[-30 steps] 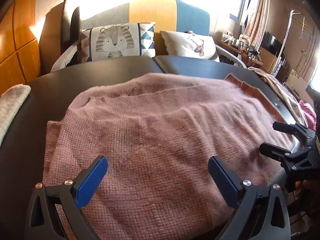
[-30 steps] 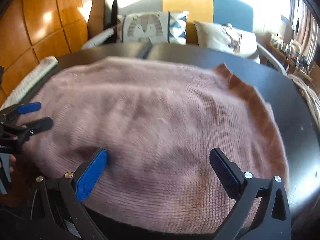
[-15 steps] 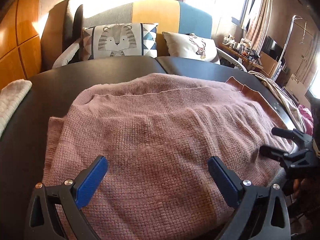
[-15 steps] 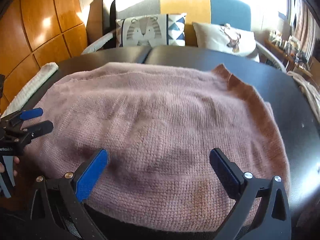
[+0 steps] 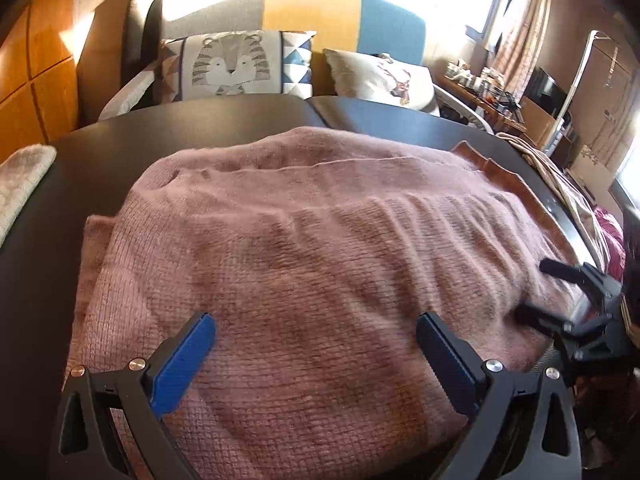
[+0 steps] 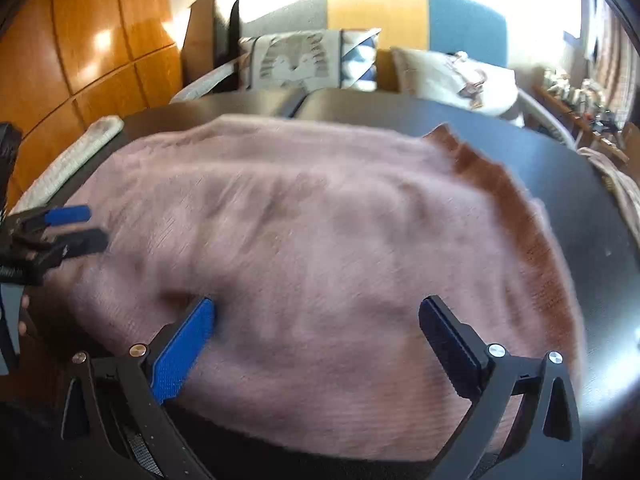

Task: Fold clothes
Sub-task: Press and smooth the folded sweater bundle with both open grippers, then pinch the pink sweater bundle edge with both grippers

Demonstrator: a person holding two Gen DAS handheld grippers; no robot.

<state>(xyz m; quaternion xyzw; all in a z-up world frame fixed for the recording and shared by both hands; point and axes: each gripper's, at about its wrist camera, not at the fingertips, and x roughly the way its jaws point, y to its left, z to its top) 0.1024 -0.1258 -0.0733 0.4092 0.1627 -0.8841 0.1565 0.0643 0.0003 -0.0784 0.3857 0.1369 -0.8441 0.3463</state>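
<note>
Left gripper point(image 5: 316, 356) and right gripper point(image 6: 316, 344), jaws apart, above the pink knit sweater's point(image 5: 304, 248) near hem. Right view blurred; probably hem not yet pinched. Clamp both corners evenly before lifting.

Both wrist cameras sit low and close at the near edge of the dark round table point(image 5: 240, 120), facing the striped sofa point(image 6: 376, 4). Both views share the pink knitted sweater point(image 5: 304, 264); each catches the other claw at its side edge.
</note>
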